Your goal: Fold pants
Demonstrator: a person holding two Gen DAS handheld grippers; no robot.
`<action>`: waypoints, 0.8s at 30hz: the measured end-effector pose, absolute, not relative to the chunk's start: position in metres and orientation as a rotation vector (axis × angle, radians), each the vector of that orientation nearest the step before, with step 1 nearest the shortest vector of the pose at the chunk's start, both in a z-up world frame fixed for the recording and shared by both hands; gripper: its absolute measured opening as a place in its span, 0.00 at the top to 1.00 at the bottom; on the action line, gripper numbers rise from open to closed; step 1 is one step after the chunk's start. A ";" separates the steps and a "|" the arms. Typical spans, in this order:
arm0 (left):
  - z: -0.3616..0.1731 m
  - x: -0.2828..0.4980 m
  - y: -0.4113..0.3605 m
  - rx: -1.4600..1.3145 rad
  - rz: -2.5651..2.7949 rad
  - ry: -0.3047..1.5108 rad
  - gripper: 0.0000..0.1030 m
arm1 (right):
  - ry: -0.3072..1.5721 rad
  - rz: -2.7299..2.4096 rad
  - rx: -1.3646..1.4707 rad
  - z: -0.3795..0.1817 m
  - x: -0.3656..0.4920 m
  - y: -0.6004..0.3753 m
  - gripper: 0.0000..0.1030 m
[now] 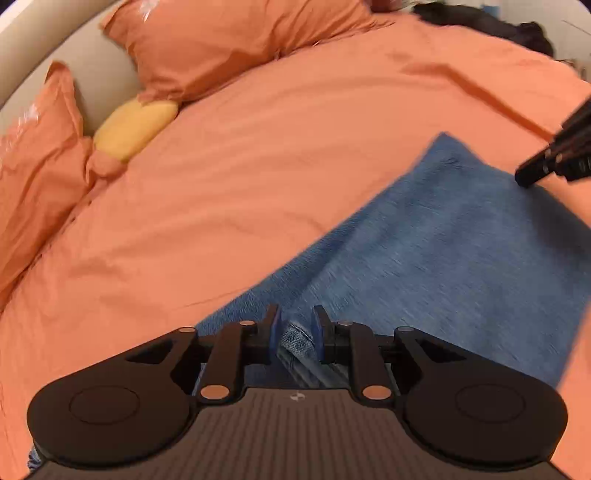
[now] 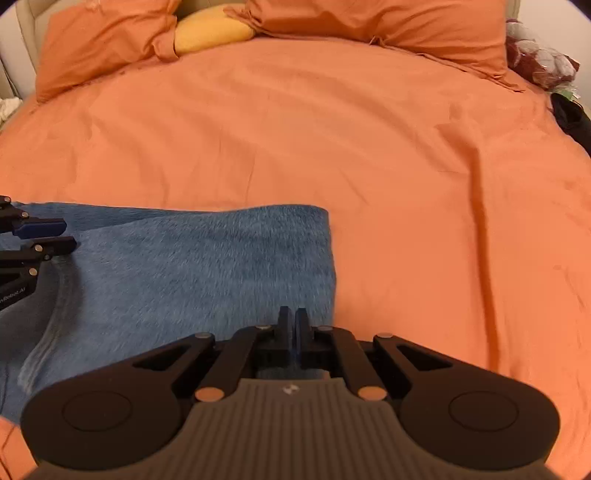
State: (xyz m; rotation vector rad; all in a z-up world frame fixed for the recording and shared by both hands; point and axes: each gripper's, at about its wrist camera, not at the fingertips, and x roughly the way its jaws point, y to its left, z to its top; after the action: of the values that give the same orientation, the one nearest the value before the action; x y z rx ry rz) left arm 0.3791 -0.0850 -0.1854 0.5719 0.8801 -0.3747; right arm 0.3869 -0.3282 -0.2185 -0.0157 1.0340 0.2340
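Blue denim pants lie folded on the orange bed cover; they also show in the right wrist view. My left gripper is shut on a bunched fold of the denim near a seam, its blue pads pressing the cloth from both sides. It appears at the left edge of the right wrist view. My right gripper is closed on the near edge of the pants, its jaws almost touching with thin cloth between. It shows as a dark shape at the right edge of the left wrist view.
Two orange pillows and a yellow cushion lie at the head of the bed. Dark clothing and a red bundle sit at the bed's right side. A beige headboard stands behind the pillows.
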 end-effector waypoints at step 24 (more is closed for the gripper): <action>-0.199 0.335 -0.071 0.539 -0.465 1.005 0.82 | 1.124 0.269 -0.055 -0.224 0.333 -0.330 1.00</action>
State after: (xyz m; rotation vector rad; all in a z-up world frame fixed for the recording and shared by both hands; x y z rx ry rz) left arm 0.3348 -0.0708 -0.1986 0.5393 1.0047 -0.4647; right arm 0.3332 -0.3295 -0.2245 -0.0551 1.1243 0.2692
